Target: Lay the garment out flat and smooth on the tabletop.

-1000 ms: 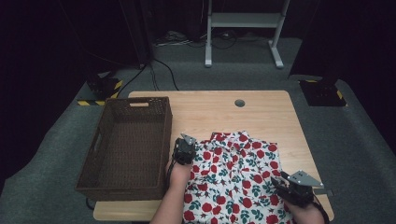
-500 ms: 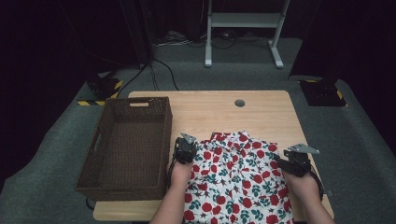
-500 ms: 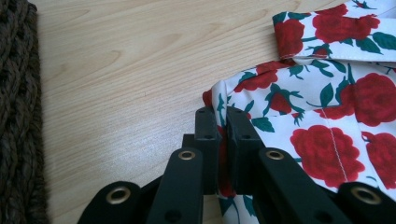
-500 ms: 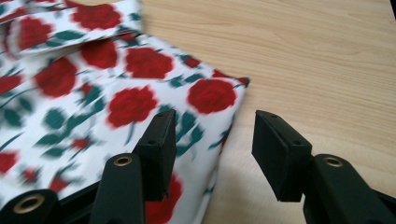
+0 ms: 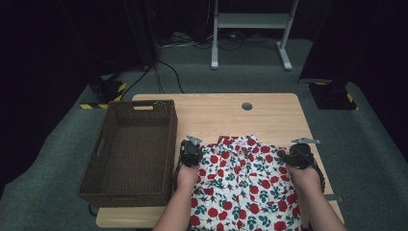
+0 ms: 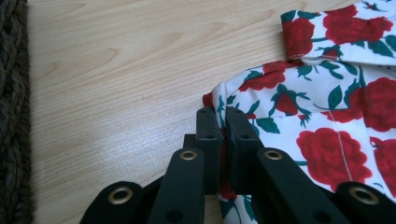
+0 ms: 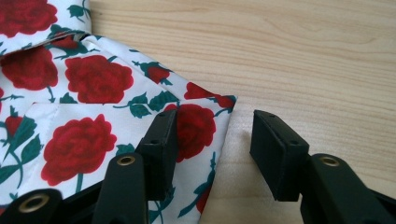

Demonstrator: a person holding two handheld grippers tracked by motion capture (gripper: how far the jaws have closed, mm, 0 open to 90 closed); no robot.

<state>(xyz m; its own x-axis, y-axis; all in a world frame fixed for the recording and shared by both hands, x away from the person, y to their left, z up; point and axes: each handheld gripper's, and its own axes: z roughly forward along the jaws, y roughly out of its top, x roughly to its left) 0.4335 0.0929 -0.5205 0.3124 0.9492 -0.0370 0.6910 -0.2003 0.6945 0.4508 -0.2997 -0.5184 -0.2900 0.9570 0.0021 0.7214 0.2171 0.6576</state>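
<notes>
Your left gripper [image 6: 223, 122] already pinches the rose-print garment [image 5: 245, 187] at lower centre — one corner secured. Your right gripper [image 7: 212, 140] straddles the other corner, jaws spread — that pinch remains.

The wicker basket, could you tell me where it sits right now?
In the high view the wicker basket stands on the table's left part, just left of the left gripper and the floral cloth.

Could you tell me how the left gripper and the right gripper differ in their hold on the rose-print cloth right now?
The left gripper is shut on the cloth's corner; the right gripper is open, one jaw over the cloth, the other over the bare table. Both sit at the cloth's far corners.
</notes>
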